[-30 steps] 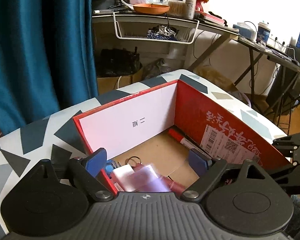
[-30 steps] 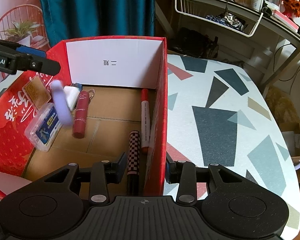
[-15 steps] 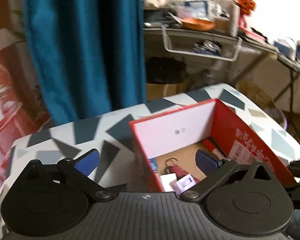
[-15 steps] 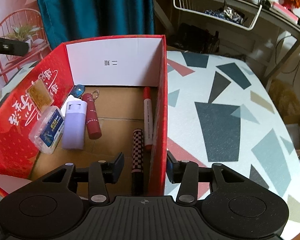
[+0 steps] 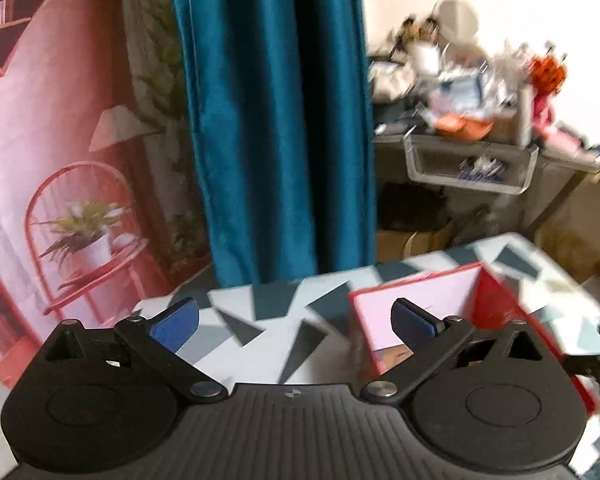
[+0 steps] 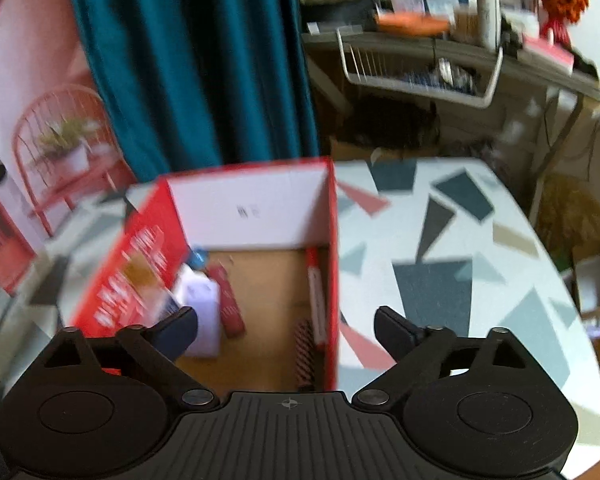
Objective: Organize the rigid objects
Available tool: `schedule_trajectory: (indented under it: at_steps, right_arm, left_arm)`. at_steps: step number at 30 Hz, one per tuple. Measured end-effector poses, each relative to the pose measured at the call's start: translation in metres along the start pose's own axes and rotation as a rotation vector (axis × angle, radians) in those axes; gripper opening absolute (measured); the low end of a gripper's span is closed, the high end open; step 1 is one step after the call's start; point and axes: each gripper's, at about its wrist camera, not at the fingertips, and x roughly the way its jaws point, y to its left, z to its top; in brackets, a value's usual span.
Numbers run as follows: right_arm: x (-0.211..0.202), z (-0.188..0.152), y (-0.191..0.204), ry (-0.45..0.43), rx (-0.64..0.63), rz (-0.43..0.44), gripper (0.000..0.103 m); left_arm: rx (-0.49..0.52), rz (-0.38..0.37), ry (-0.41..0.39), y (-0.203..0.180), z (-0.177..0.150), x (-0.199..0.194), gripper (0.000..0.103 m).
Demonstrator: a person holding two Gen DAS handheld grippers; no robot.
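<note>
A red cardboard box (image 6: 334,240) with a white inner end wall stands on the patterned table (image 6: 452,280). Inside it lie a white case (image 6: 200,312), a dark red tube (image 6: 230,304), a red marker (image 6: 314,292) and a checkered pen (image 6: 304,348). My right gripper (image 6: 286,330) is open and empty, raised above the box's near end. My left gripper (image 5: 294,322) is open and empty, held above the table to the left of the box (image 5: 496,304). Both views are blurred.
A teal curtain (image 5: 276,120) hangs behind the table. A pink backdrop with a printed chair (image 5: 80,232) is to the left. A cluttered desk with a wire basket (image 6: 420,68) stands behind on the right. The table's edge curves away on the right (image 6: 572,320).
My left gripper has let a white case drop into the box, then pulled back up and to the left. My right gripper has opened wider and lifted back from the box's wall.
</note>
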Motion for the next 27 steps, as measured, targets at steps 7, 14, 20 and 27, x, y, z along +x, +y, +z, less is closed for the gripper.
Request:
schedule_trajectory:
  at_steps: [7, 14, 20, 27]
  right_arm:
    - [-0.079, 0.024, 0.038, -0.162, -0.089, -0.005, 0.103]
    - [-0.164, 0.031, 0.077, -0.330, -0.124, 0.003, 0.103]
    - [-0.213, 0.021, 0.106, -0.398, -0.154, 0.015, 0.103]
    - [-0.245, 0.010, 0.120, -0.442, -0.149, -0.028, 0.103]
  left_arm:
    - [0.012, 0.071, -0.060, -0.018, 0.001, -0.068, 0.103]
    - [-0.017, 0.150, -0.132, -0.025, 0.000, -0.139, 0.103]
    - [-0.121, 0.188, -0.151, -0.010, -0.006, -0.180, 0.103]
    - [-0.134, 0.224, -0.201, -0.003, -0.008, -0.205, 0.103]
